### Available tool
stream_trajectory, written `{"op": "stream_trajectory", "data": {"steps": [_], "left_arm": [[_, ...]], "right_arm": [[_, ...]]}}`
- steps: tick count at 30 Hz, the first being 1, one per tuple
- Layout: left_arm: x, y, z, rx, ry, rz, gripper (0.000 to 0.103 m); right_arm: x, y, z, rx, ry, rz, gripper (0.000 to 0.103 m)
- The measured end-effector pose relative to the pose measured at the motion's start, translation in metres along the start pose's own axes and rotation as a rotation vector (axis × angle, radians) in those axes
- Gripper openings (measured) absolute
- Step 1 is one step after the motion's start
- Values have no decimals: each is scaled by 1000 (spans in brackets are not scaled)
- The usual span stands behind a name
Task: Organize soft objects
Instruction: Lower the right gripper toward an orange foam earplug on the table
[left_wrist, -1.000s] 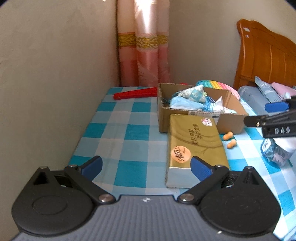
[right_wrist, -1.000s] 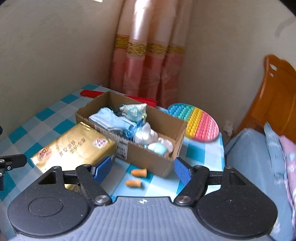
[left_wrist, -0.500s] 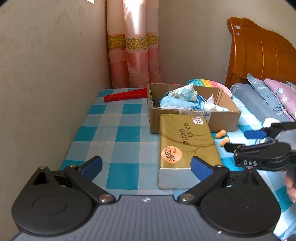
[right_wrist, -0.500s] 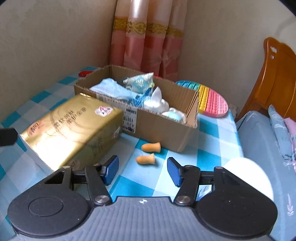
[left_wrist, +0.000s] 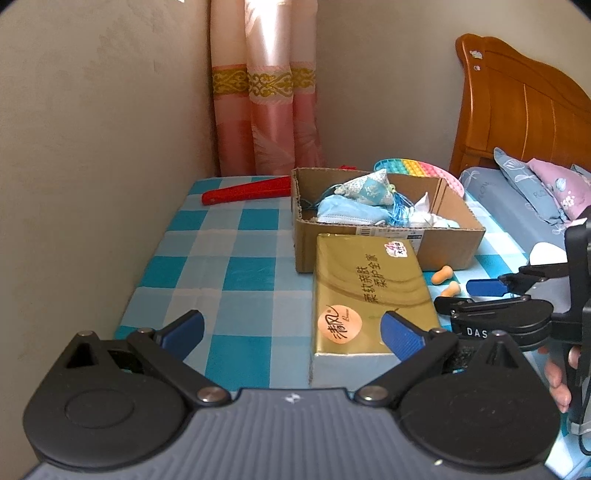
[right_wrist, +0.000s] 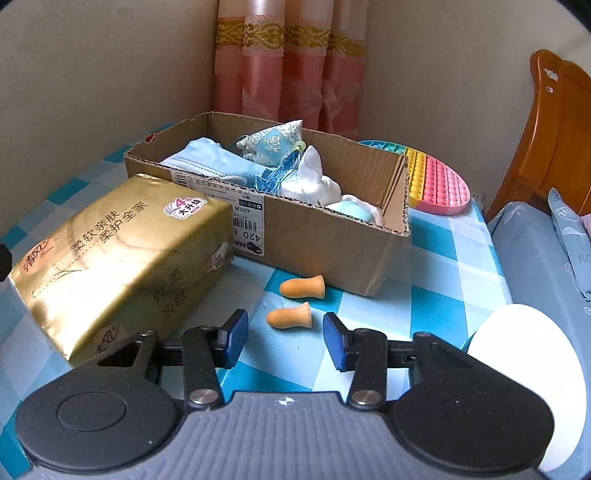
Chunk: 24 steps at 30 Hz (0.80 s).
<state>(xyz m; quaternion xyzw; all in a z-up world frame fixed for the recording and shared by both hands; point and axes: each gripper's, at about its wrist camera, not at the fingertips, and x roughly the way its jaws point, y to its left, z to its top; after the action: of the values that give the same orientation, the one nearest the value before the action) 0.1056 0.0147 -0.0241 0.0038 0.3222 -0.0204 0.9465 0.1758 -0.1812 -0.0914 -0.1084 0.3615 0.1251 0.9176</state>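
My right gripper (right_wrist: 286, 338) points down at the table (right_wrist: 436, 254), which wears a blue-and-white check cloth; its jaws have just been closing and now stand partly apart, the blue pads either side of the nearer orange earplug (right_wrist: 289, 316) without touching it; nothing is gripped. The second earplug (right_wrist: 303, 286) lies just beyond, close to the front wall of the cardboard box (right_wrist: 325, 243); both rest on the cloth, outside the box.

Inside the box I see folded pale-blue face masks (right_wrist: 207, 157), a patterned sachet (right_wrist: 271, 142) with blue tassel threads, and white soft pieces toward the right end; the gold tissue pack (right_wrist: 114, 258) lies to the left of my right gripper, one short end against the box front. Behind the box on the right lies a rainbow pop-it mat (right_wrist: 439, 186); a white round thing (right_wrist: 528, 373) shows at the lower right, what it is I cannot tell.

My left gripper (left_wrist: 291, 334) hovers over the near edge of the table with its jaws wide apart and empty; its right pad sits in front of the near corner of the tissue pack (left_wrist: 365, 291), though I cannot tell whether it touches. From this side the right gripper (left_wrist: 480, 291) appears at the right edge, pads beside the earplugs (left_wrist: 448, 282), with fingers (left_wrist: 557, 380) of my hand behind it; a red flat object (left_wrist: 245, 191) lies along the far left of the table, a pink curtain (left_wrist: 269, 92) hangs in the corner, and a bed with a wooden headboard (left_wrist: 517, 107) stands just beside the table.
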Motion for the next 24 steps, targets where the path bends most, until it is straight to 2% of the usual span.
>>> {"op": "stream_trajectory", "data": {"steps": [8,15,19,24], "left_arm": [[3,-2,-2,3,14,-10,102],[4,-2,-2,2,17,-17,102],[4,-2,-2,1,19,-18,102],[2,-5,-2,-8,24,-57,102]], "right_arm": [[4,-2,0,4,1,12,48],[7,-3,1,4,3,15,31],[5,-1,1,-7,-2,5,31],[-2,-2,-3,-4,-1,14,31]]}}
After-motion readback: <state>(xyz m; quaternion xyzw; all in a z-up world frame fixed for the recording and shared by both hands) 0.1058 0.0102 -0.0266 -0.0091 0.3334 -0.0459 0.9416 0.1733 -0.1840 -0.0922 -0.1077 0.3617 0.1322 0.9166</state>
